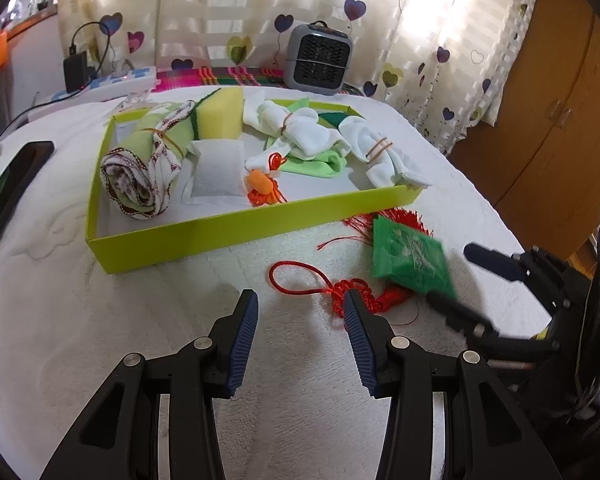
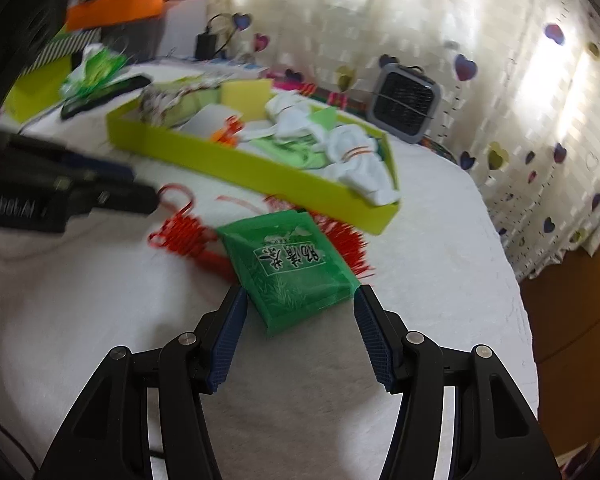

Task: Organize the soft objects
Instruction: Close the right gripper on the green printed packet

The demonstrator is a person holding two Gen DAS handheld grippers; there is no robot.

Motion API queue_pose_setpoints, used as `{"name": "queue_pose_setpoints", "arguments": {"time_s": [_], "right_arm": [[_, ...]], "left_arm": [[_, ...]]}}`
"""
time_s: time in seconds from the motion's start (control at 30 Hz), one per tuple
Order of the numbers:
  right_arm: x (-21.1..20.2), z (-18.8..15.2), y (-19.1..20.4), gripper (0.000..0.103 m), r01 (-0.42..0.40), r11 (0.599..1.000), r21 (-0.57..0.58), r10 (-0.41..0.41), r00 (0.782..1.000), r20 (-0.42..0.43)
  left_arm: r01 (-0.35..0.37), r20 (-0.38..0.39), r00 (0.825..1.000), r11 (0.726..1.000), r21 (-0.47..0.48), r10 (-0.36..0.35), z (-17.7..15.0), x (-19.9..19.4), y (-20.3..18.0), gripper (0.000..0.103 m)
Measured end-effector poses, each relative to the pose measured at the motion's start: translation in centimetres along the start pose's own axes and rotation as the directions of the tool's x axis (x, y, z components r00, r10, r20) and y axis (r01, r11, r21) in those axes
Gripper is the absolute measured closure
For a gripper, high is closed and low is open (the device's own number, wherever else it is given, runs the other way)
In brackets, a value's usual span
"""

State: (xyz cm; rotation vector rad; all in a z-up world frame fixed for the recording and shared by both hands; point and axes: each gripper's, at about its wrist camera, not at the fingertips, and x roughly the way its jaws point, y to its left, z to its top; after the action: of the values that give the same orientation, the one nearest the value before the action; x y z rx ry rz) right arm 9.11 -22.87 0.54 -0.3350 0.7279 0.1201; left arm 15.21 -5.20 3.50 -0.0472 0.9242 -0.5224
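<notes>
Your right gripper (image 2: 300,300) sits lowest in the right wrist view, jaws spread wide and gripping nothing, with the near end of the green packet (image 2: 290,266) lying between its fingertips on the white bedcover (image 2: 440,280). Whether either pad touches the packet cannot be told through the blur. From that gripper, the red tassel knot (image 2: 184,232) runs out from under the packet toward 10 o'clock, its fringe showing past the packet at 1 o'clock.

Your left gripper (image 1: 300,304) is likewise released, jaws apart over bare cover; its right fingertip stands just in front of the knot's woven part, and contact cannot be confirmed.

At 12 o'clock from both grippers stands the lime tray (image 1: 236,226). Inside it, read from the left wrist view:
- rolled patterned cloth (image 1: 140,168) at the left side
- yellow sponge (image 1: 220,114) at the far wall
- white sachet (image 1: 216,172) near the middle
- small orange knot (image 1: 262,188) against the near wall
- two banded white sock bundles (image 1: 312,132) toward the right, one overhanging the right corner

Beyond the tray, a grey fan heater (image 1: 320,58) stands before the heart-print curtain (image 1: 440,40).
</notes>
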Motion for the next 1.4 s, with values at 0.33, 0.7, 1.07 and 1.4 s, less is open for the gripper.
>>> {"name": "queue_pose_setpoints", "arguments": {"time_s": [0.33,0.7,1.07,1.4], "right_arm": [[0.3,0.8,-1.3,0.046,-0.117,0.991,0.067,0.117,0.993,0.010],[2.2,1.6,-3.4,0.035,-0.225,0.938,0.263,0.231,0.973,0.008],[3.7,1.8,-2.7,0.033,-0.259,0.937,0.234,0.275,0.961,-0.035],[3.3,1.8,-2.4,0.054,-0.237,0.945,0.226,0.250,0.968,-0.031]], "left_arm": [[0.000,-0.007,1.000,1.000,0.019,0.000,0.1,0.3,-0.7,0.060],[-0.001,-0.020,1.000,1.000,0.024,0.002,0.2,0.7,-1.2,0.060],[-0.002,-0.035,0.999,1.000,0.026,0.003,0.3,1.2,-1.3,0.060],[-0.001,-0.038,0.999,1.000,0.030,0.002,0.3,1.3,-1.5,0.060]]}}
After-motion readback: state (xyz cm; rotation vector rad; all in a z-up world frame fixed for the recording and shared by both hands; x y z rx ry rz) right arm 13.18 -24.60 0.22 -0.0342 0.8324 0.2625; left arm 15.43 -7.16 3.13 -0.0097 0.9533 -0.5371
